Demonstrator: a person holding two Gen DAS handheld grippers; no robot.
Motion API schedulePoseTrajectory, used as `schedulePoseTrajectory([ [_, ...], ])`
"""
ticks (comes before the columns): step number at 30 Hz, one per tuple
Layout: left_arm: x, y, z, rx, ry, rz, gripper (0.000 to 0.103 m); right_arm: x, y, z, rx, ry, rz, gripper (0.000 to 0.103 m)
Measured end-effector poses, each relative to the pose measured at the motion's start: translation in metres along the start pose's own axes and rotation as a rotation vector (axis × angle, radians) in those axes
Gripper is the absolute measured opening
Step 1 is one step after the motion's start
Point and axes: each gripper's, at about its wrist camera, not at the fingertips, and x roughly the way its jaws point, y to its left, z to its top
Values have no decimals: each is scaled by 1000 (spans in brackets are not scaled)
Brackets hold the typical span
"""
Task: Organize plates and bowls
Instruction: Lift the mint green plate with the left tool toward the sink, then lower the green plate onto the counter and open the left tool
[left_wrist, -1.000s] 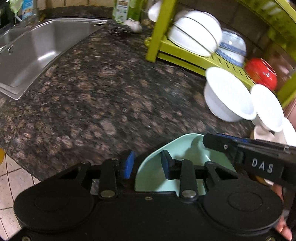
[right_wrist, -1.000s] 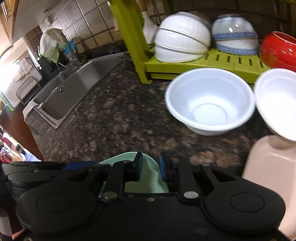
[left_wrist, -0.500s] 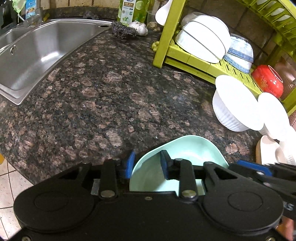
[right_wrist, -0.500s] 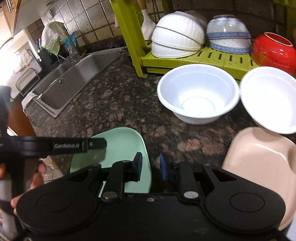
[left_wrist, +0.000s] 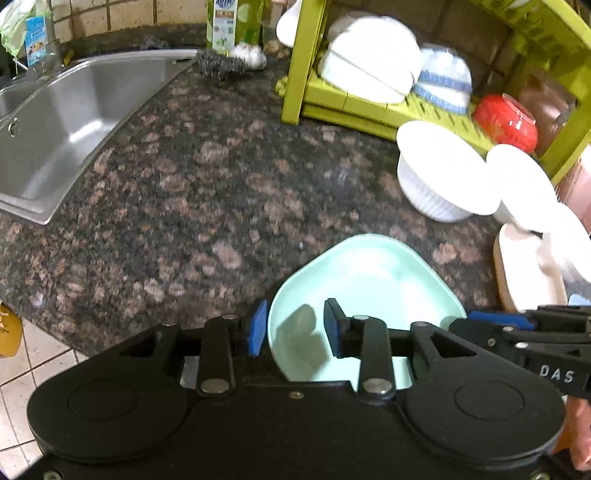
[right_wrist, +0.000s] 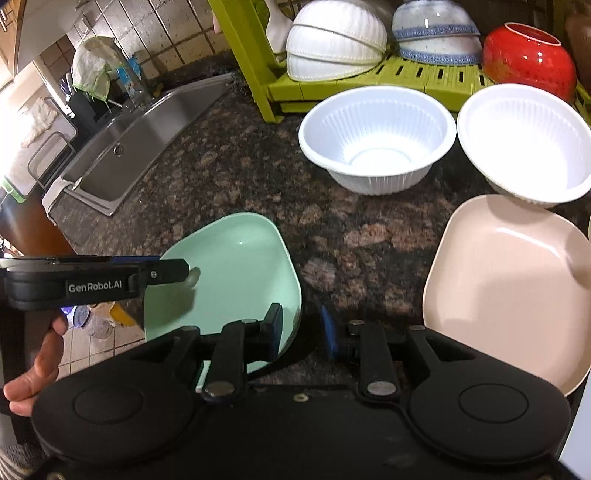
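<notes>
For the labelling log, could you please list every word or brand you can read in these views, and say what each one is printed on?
"GenRobot.AI": on the side of the left tongs, seen from the right wrist.
"DAS": on the side of the right tongs, seen from the left wrist.
Green bottle behind the sink: label print too blurred to read.
Blue packet by the sink: print too small to read.

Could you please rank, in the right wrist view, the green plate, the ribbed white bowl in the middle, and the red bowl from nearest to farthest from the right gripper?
From the right gripper:
1. Green plate, its edge between the fingers, left.
2. Ribbed white bowl, ahead on the counter.
3. Red bowl, on the rack, far right.
</notes>
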Motion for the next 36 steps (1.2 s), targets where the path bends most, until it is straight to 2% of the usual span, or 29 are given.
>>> schedulePoseTrajectory([
  [3,4,4,-2,-22,19,17,38,1,2,-3,-7,8,-12,21],
  [5,7,5,-3,-25,30,18,23,0,5,-4,-19,4,-8,11],
  [6,8,5,-4,-24,36,12,15,0,8,-4,-30,2,-23,11],
  [11,-3,1,-5,-9,-23,17,14,-1,18,3,-73,-50,-63,11],
  [17,-13,14,9,-73,-84,42,15,7,24,29,-30,-101,-26,11],
  [20,-9,25,17,-114,-87,46,15,19,26,38,-17,-95,-10,10],
  [24,3,37,21,-151,-50,42,15,33,29,42,-14,-75,-19,10],
  [28,9,40,24,-156,-51,48,15,43,34,39,-20,-26,-28,10],
  [36,19,38,41,-156,-72,73,15,41,36,36,-20,-22,-20,13],
])
